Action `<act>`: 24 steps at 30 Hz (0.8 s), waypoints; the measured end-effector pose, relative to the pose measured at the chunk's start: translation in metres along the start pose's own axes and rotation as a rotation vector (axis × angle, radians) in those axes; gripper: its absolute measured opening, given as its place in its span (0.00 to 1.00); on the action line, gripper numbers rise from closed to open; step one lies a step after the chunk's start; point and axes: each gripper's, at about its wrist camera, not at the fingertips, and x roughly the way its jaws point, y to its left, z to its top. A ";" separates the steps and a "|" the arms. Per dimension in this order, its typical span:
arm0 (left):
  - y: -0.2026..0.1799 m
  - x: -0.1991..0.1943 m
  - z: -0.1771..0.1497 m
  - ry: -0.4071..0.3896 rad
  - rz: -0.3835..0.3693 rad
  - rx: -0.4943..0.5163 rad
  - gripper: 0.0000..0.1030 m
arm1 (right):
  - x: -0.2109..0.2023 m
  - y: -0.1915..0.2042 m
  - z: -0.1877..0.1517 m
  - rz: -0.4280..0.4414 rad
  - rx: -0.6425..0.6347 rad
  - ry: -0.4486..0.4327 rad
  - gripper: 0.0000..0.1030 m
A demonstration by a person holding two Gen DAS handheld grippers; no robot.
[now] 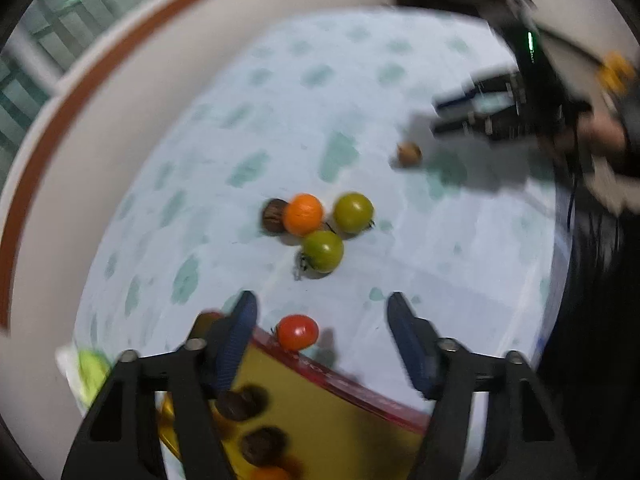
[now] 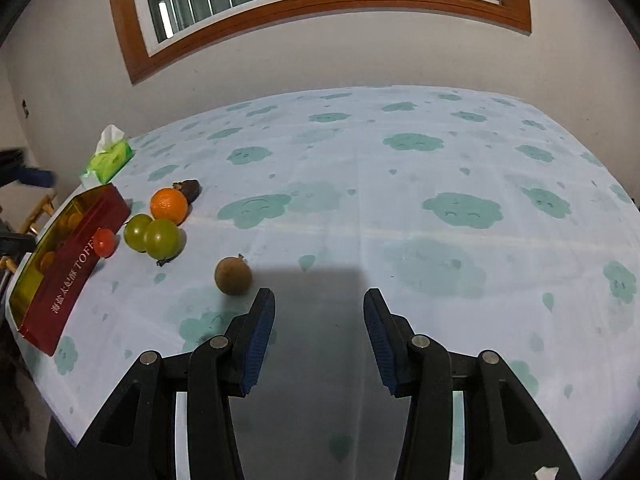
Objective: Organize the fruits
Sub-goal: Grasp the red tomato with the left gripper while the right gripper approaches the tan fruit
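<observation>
The left gripper is wide open and holds nothing; its blue pads hang over the near end of the box, a red box with a yellow inside. The right gripper is open too and empty, above the shadowed part of the tablecloth, well apart from the box. Inside the box the left view shows two dark round fruits and, at the lower edge, something orange that is too blurred to name. A small red tomato lies on the cloth just beside the long red wall of the box; whether it touches the wall I cannot tell. A little farther from the box there is a tight group: two green tomatoes, an orange and, on the far side of the orange, a dark brown fruit. In the right view the green tomatoes touch each other and the orange stands just behind them. One brown round fruit lies alone, farther from the box than the group, near the left finger of the right gripper. Behind the far end of the box is a green tissue pack.
</observation>
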 end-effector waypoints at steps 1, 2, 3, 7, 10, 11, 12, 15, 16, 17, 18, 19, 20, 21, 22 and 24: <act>0.001 0.009 0.005 0.040 -0.009 0.037 0.55 | -0.001 -0.001 -0.001 0.011 0.005 -0.005 0.43; 0.004 0.020 0.010 0.096 -0.038 0.075 0.55 | -0.001 -0.003 -0.001 0.023 0.016 -0.005 0.43; 0.004 0.027 0.011 0.137 -0.067 0.097 0.55 | 0.000 -0.005 -0.001 0.038 0.027 0.001 0.43; 0.007 0.055 0.010 0.256 -0.102 0.192 0.55 | 0.002 -0.018 -0.001 0.101 0.098 0.007 0.43; 0.005 0.076 0.005 0.331 -0.117 0.262 0.55 | 0.004 -0.026 -0.001 0.129 0.151 0.013 0.43; 0.007 0.083 0.004 0.350 -0.117 0.274 0.55 | 0.003 -0.027 -0.002 0.134 0.160 0.012 0.43; 0.008 0.089 0.003 0.366 -0.123 0.279 0.55 | 0.004 -0.027 -0.002 0.135 0.162 0.013 0.43; 0.010 0.095 -0.005 0.375 -0.145 0.299 0.49 | 0.004 -0.024 -0.001 0.124 0.146 0.015 0.45; 0.011 0.095 -0.006 0.375 -0.154 0.296 0.41 | 0.005 -0.023 -0.001 0.124 0.143 0.016 0.46; 0.012 0.094 -0.009 0.370 -0.165 0.281 0.38 | 0.005 -0.023 -0.001 0.124 0.142 0.016 0.46; 0.012 0.093 -0.010 0.362 -0.155 0.277 0.38 | 0.005 -0.023 0.000 0.125 0.143 0.016 0.46; 0.011 0.091 -0.013 0.351 -0.144 0.271 0.37 | 0.005 -0.024 0.000 0.127 0.145 0.016 0.46; 0.009 0.089 -0.015 0.336 -0.127 0.259 0.35 | 0.005 -0.024 0.000 0.129 0.148 0.015 0.46; 0.007 0.084 -0.019 0.314 -0.107 0.226 0.34 | 0.005 -0.025 0.000 0.130 0.150 0.014 0.46; 0.007 0.082 -0.020 0.307 -0.108 0.201 0.34 | 0.005 -0.025 0.000 0.130 0.151 0.014 0.47; 0.005 0.072 -0.023 0.260 -0.088 0.122 0.34 | 0.005 -0.024 0.000 0.129 0.148 0.015 0.48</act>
